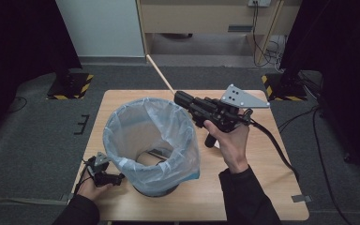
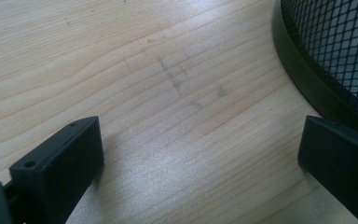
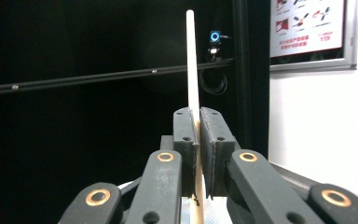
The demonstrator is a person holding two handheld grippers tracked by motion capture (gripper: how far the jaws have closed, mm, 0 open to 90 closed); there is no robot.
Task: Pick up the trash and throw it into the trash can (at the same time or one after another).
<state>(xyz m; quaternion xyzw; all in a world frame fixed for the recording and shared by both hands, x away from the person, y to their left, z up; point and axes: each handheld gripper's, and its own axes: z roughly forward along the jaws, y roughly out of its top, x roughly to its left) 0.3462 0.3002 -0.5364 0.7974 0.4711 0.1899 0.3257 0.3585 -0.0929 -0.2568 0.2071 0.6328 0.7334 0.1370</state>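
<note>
A black mesh bin [image 1: 157, 187] lined with a clear plastic bag [image 1: 150, 136] stands on the wooden table [image 1: 243, 187]. My right gripper [image 1: 180, 98] is held above the table to the right of the bin's rim, shut on a thin wooden stick [image 1: 160, 75] that juts away toward the far wall. In the right gripper view the stick [image 3: 192, 60] rises straight up from between the closed pads of the right gripper [image 3: 198, 116]. My left gripper [image 1: 117, 178] rests low at the bin's left base, open, with bare table between its jaws [image 2: 200, 154] and the bin's base [image 2: 307, 84] beside the right one.
The table's near left corner holds the left hand. Beyond the far edge lie grey carpet, two black stands with yellow-striped bases [image 1: 70, 84] [image 1: 281, 86] and cables [image 1: 262, 51]. Bare tabletop lies right of the bin.
</note>
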